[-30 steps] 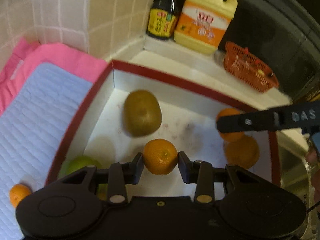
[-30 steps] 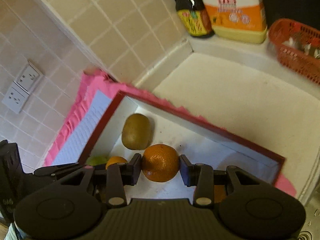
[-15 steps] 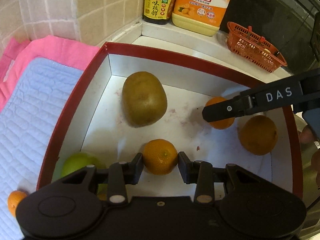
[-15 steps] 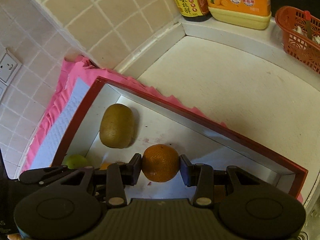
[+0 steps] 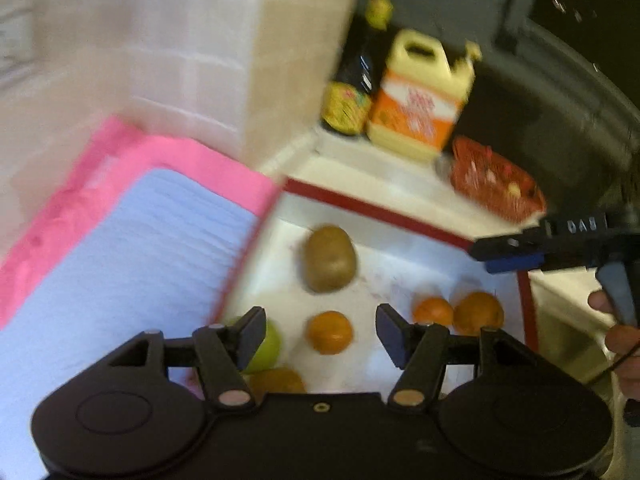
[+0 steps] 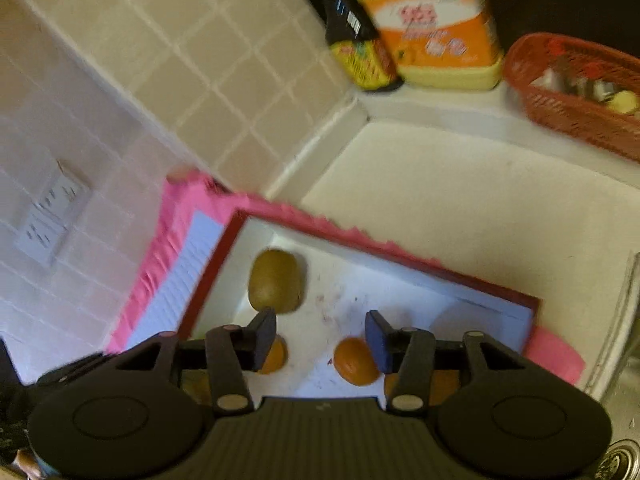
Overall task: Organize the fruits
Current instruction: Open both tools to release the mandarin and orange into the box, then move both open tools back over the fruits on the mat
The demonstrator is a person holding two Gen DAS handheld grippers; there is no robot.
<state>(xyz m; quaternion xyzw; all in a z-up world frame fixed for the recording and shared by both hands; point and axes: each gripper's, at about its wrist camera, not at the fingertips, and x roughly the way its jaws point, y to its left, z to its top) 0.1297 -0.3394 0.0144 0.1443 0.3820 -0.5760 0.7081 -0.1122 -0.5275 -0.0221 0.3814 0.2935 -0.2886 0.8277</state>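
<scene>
Fruit lies loose on the white floor of a red-rimmed tray (image 5: 384, 210) in the left wrist view, which is blurred. The left hand-held gripper (image 5: 320, 334) hangs above the tray with its jaws wide apart and nothing between them. Below the gap sits a small orange (image 5: 330, 332), touching neither finger. Toward the tray's far wall lies a brown kiwi (image 5: 330, 258). At the tray's near left corner a green fruit (image 5: 266, 348) shows behind the left finger, with a brownish fruit (image 5: 276, 380) just beside it. By the tray's right rim two more oranges (image 5: 434, 311) (image 5: 478, 313) sit touching. The right hand-held gripper (image 5: 508, 254) reaches in over the tray's right rim. A pink mat (image 5: 168, 160) and a pale blue cloth (image 5: 120, 260) lie left of the tray. Beyond the tray stand a dark bottle (image 5: 356, 80), a yellow jug (image 5: 420, 100) and a red basket (image 5: 496, 184).

From the right wrist, the right hand-held gripper (image 6: 320, 340) is likewise spread open over the tray (image 6: 400, 258) and holds nothing. One orange (image 6: 356, 362) lies on the tray floor just beside the right finger; another (image 6: 276, 358) peeks from behind the left finger. The kiwi (image 6: 275, 282) rests near the tray's far left corner. The white worktop (image 6: 460, 200) stretches beyond the tray to the bottle (image 6: 360, 48), jug (image 6: 432, 28) and basket (image 6: 576, 92).
</scene>
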